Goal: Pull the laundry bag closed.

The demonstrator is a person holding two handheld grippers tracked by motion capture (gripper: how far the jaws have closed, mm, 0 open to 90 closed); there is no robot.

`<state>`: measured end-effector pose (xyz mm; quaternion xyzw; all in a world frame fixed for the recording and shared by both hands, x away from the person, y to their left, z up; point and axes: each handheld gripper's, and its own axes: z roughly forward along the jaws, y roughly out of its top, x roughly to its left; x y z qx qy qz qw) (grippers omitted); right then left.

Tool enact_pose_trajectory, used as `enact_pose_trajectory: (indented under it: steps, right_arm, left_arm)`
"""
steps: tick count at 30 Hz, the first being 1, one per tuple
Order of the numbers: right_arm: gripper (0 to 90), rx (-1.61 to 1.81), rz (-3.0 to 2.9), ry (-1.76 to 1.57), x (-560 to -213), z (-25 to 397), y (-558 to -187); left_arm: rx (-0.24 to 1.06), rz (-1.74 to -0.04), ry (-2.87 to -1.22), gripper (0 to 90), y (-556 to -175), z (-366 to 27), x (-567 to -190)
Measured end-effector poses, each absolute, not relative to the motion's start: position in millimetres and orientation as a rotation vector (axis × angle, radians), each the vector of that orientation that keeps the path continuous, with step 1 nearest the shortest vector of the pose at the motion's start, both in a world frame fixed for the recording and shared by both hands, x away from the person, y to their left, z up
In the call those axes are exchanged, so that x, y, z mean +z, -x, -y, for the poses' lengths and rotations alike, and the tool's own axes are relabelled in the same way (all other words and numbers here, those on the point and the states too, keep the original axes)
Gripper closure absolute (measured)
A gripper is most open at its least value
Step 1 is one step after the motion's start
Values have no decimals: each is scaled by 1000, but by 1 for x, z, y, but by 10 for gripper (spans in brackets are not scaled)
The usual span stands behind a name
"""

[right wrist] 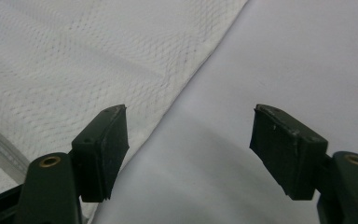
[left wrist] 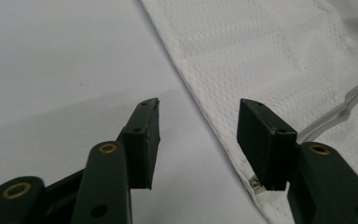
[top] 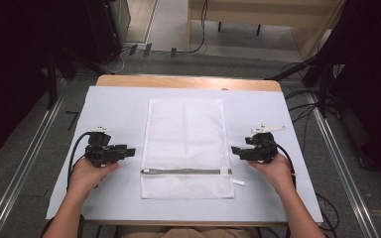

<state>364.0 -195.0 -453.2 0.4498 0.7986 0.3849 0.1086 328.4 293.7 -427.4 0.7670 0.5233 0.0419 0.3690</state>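
A white mesh laundry bag (top: 185, 144) lies flat in the middle of the table, with a grey zipper (top: 186, 171) running across it near the front. My left gripper (top: 131, 151) rests open just left of the bag's left edge, pointing at it. In the left gripper view the bag's edge (left wrist: 223, 116) passes between the open jaws of my left gripper (left wrist: 198, 135), and the zipper's end (left wrist: 340, 109) shows to the right. My right gripper (top: 234, 149) is open at the bag's right edge. The right gripper view has that edge (right wrist: 168, 112) between the spread jaws of my right gripper (right wrist: 189, 140).
A pale sheet (top: 114, 109) covers the wooden table (top: 188, 82). A small white tag (top: 238, 182) sticks out at the zipper's right end. Cables, rails and dark equipment stand on the floor beyond the table's far edge and at both sides.
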Motion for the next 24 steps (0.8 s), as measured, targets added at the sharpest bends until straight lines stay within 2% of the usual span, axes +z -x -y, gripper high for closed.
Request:
enact_pose_trajectory:
  steps: [4, 6, 11, 15, 18, 22, 24]
  right_arm:
    - [268, 1117, -2360, -1331, -455, 195, -365]
    - [299, 1107, -2360, -1316, -454, 194, -365]
    - [343, 1112, -2348, -1305, -453, 195, -363]
    - [366, 1088, -2354, -1309, -454, 195, -363]
    - [380, 1072, -2343, -1307, -454, 196, -362]
    - [400, 1086, -2346, -1324, -454, 196, -363]
    - [406, 1079, -2353, -1317, -455, 196, -364]
  left_arm:
    - [66, -1357, -1994, 409, -330, -293, -431]
    - [75, -1343, -1999, 397, -329, -293, -430]
    - [101, -1315, -1980, 414, -326, -292, -428]
    - [126, -1299, -1978, 481, -324, -292, -426]
    - [97, -1331, -1963, 483, -325, -295, -426]
    - [74, -1357, -1971, 430, -327, -296, -427]
    - [59, -1399, -1961, 461, -328, -297, -427]
